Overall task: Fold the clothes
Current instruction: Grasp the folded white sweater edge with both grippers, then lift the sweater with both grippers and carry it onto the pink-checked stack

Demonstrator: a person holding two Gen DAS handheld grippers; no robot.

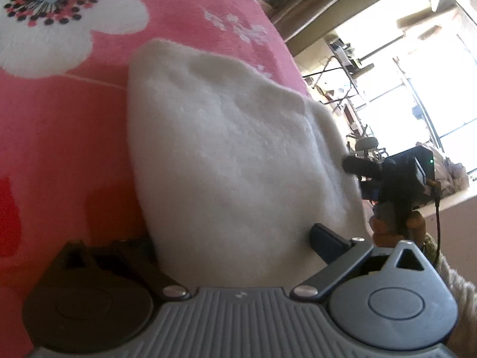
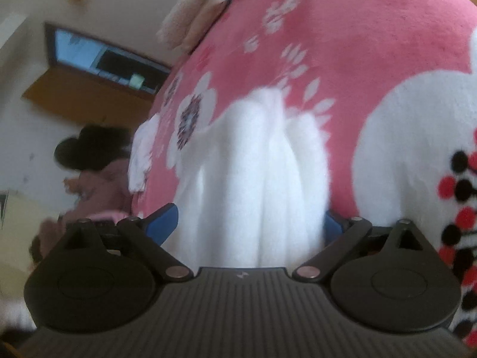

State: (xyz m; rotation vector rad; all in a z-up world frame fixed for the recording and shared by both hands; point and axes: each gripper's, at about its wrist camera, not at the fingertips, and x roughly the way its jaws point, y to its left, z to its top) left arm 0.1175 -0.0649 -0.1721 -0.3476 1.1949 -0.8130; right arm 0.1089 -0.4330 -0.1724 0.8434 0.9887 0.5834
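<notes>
In the left wrist view, reading from the left, we see the pink bedspread [image 1: 74, 137] with its big white flower print filling that side, up to the top left corner. Next comes the white fleecy garment [image 1: 226, 155], folded into a thick pad that lies flat on the bedspread and reaches from the middle of the view down to the left gripper [image 1: 238, 238]. Its jaws stand wide apart: the left finger is hidden behind the edge of the garment, while the right finger [image 1: 328, 241] shows dark against the fleece near its lower right edge. We cannot tell whether the pads touch the cloth, but nothing is pinched. Further right, at the bed's edge, the right gripper [image 1: 399, 179] hovers beside the garment's right side, carried by a hand [image 1: 387, 226]. Beyond it lies a bright, washed-out room with shelves and a window.

In the right wrist view, the left side shows a pale wall, a wooden shelf and a screen [image 2: 101, 59], all blurred. Then the right gripper [image 2: 250, 223] sits low in the middle, its blue fingers [image 2: 164, 220] spread to either side of the white garment [image 2: 253, 173], which bunches in soft vertical folds between them without being squeezed. To the right the bedspread [image 2: 372, 59] runs on to the view's edge, its flower print large there.
</notes>
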